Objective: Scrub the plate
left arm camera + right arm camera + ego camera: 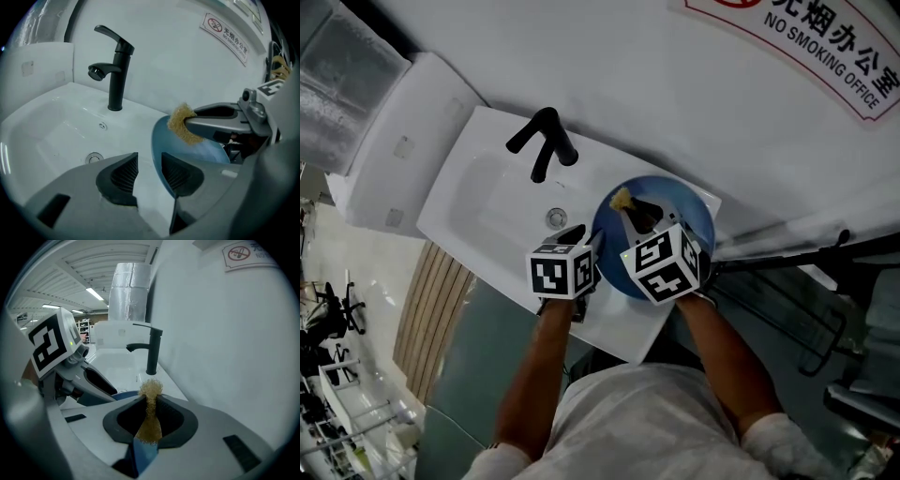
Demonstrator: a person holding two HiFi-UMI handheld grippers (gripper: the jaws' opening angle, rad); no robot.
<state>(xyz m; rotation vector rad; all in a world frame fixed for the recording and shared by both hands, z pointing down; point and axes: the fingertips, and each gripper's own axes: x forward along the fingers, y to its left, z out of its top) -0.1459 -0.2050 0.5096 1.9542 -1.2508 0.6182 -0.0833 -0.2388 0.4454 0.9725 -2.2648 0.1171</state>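
Right gripper (pixel 150 414) pinches the scrub pad (pixel 151 394) over the blue plate (pixel 689 208), just right of the tap (pixel 542 141), ready to rub; left gripper (pixel 149 174) jaws spread, empty, beside the plate rim, likely to steady it.

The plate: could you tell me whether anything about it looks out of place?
Nothing is spilled or broken. The blue plate lies unheld on the sink ledge: the left gripper is open at its rim, and the right gripper holds the sponge over it.
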